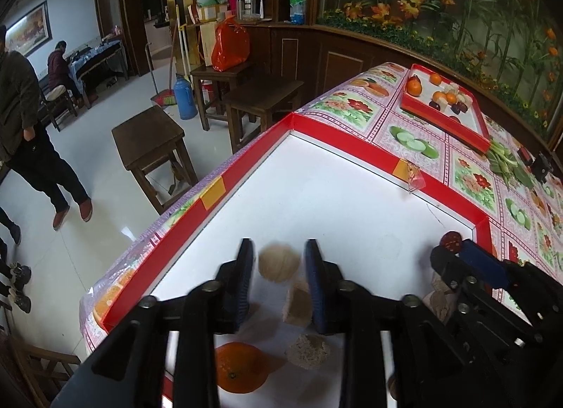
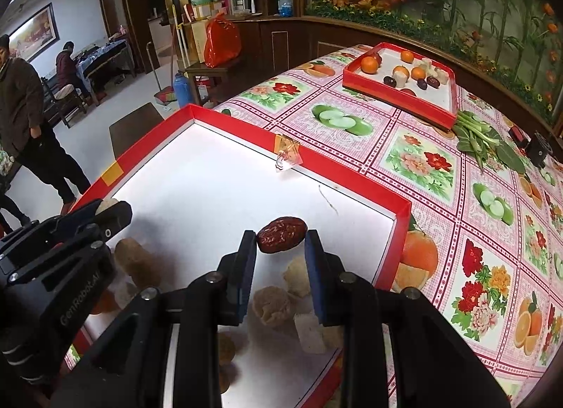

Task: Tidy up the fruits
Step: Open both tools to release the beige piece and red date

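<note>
My left gripper (image 1: 279, 255) is shut on a beige round fruit (image 1: 279, 263), held above the near red tray (image 1: 246, 169). My right gripper (image 2: 280, 244) is shut on a dark red date (image 2: 280, 234) above the same tray (image 2: 352, 176); it shows in the left wrist view (image 1: 454, 244) with the date (image 1: 451, 241). Below lie an orange (image 1: 236, 367), beige chunks (image 1: 298, 304) and beige lumps (image 2: 272, 306). The left gripper shows at the left of the right wrist view (image 2: 105, 209).
A far red tray (image 2: 397, 98) holds oranges, dates and pale pieces; it also shows in the left wrist view (image 1: 447, 123). Leafy greens (image 2: 482, 142) lie beside it on the flowered tablecloth (image 2: 440, 197). Wooden stools (image 1: 151, 140) and standing people (image 1: 31, 126) are to the left.
</note>
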`<state>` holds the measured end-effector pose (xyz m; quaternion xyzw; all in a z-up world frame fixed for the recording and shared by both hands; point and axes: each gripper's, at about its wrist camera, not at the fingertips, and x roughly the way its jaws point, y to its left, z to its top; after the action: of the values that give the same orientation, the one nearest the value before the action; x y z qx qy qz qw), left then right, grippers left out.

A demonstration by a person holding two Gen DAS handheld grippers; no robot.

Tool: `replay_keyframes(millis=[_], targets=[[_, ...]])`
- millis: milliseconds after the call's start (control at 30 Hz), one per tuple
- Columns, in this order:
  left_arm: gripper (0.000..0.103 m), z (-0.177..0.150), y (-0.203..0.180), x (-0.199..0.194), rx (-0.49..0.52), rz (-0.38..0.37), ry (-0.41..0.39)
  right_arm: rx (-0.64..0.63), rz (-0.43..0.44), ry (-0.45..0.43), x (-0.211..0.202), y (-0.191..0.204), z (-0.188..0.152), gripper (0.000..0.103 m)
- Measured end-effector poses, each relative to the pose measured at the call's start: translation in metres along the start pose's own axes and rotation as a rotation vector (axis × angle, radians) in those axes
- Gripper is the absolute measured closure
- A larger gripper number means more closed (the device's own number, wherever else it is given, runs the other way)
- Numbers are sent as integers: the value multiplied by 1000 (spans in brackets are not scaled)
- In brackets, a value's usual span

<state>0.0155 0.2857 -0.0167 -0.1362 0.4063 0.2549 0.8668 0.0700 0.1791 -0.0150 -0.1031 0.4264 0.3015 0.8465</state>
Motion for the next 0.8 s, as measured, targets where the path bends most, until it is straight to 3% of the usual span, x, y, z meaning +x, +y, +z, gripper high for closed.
replay_keyframes(millis=[33,100,167,267,433,600,633,700,800], targets=[[51,0,-1,-1,6,-6,-1,1,-2,-2,0,0,0,73],[41,-1,-3,-6,16,-1,-25,0,-9,-9,0,0,0,73],[40,-2,-2,-11,15,14,-55,-2,-11,1,3,1,1,73],[31,0,1,-12,-7,5,-48,-13,-6,30,10,2,1,70],[26,-1,-2,-15,-1,-8,-46,4,-62,6,3,-4,0,40],[26,-5,-4,-19,-5,1,-44,26,-73,-19,-10,-14,-1,34],[20,-6,-3,-19,-7,-8,-42,29,-73,-24,-14,-16,-1,33],[18,-9,-4,-23,0,-32,-50,32,-75,-30,-19,-19,-2,29],[16,-15,-8,-32,23,-56,-71,36,-78,-54,-30,-25,-5,0]])
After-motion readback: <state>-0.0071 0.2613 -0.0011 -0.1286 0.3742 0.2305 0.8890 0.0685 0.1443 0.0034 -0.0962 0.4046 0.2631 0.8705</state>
